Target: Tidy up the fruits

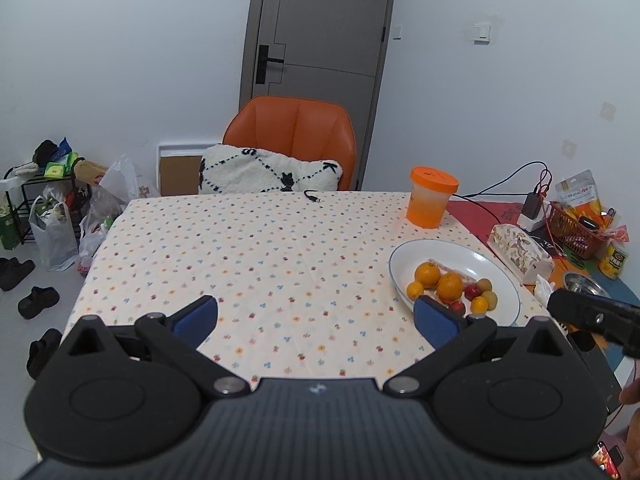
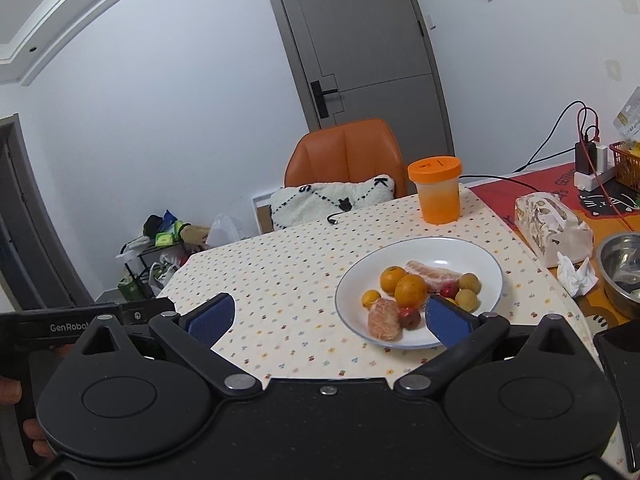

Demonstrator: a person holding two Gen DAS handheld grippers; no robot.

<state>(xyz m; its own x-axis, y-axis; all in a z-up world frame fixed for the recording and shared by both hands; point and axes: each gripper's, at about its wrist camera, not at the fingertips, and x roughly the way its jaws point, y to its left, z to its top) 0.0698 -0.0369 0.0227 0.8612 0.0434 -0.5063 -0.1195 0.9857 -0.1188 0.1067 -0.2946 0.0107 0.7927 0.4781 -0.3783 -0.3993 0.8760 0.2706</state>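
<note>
Left claw (image 1: 316,320): blue-padded fingers spread wide apart, nothing between them, held above the desk covered in a white cloth with small flower print (image 1: 248,248). Its right finger overlaps the near rim of the plate in the left wrist view; contact cannot be judged.

Far side of the desk: orange leather chair (image 1: 296,128) with a white fluffy cushion with black stitching (image 1: 264,172) leaning on it, grey door (image 1: 320,32) behind.

Right of centre: translucent orange plastic cup with orange lid (image 2: 436,188), upright, near the far edge of the cloth. Nearer the camera, wide white ceramic plate with thin blue rim (image 2: 472,256) holds all the fruit: oranges (image 2: 410,290), one peeled citrus (image 2: 384,320) at the near edge, a pale peeled segment (image 2: 432,274) at the back, small red fruits (image 2: 410,316), small yellow-green round fruits (image 2: 468,300). Pieces lie clustered, touching one another.

Right claw (image 2: 330,320): fingers also wide apart, empty, hovering just before the plate, right finger in front of its near rim.

Further right: patterned fabric tissue box (image 2: 552,228), then a steel bowl (image 2: 620,272) on a red mat.
</note>
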